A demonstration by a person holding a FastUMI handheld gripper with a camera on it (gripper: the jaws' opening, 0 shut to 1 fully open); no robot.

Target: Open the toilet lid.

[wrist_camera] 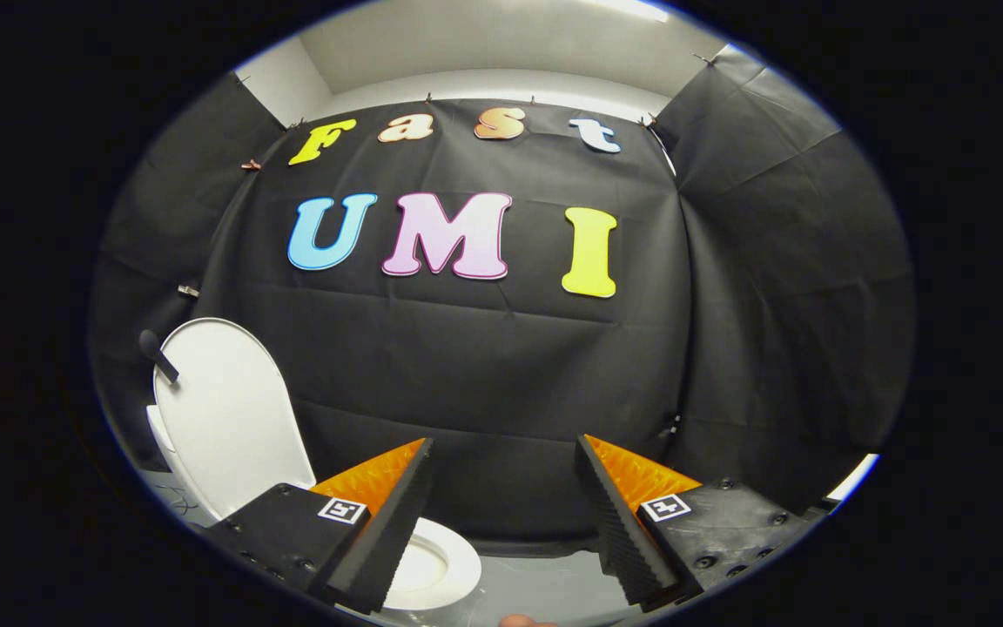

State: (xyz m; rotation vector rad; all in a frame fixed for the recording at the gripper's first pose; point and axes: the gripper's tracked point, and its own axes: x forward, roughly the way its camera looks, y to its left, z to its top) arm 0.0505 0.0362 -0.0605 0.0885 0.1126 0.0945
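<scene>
One toilet lid (227, 409) is seen raised upright, standing off to the left of the fingers and leaning back toward the black cloth wall (484, 366). Below it, one white seat ring (436, 570) is partly hidden behind the left finger. One dark handle (157, 353) is seen against the lid's upper left edge. The gripper (501, 514) is held open, nothing caught between its two fingers.

Hand-held gripper (503, 453) level, fingers spread wide, gripping nothing.
</scene>
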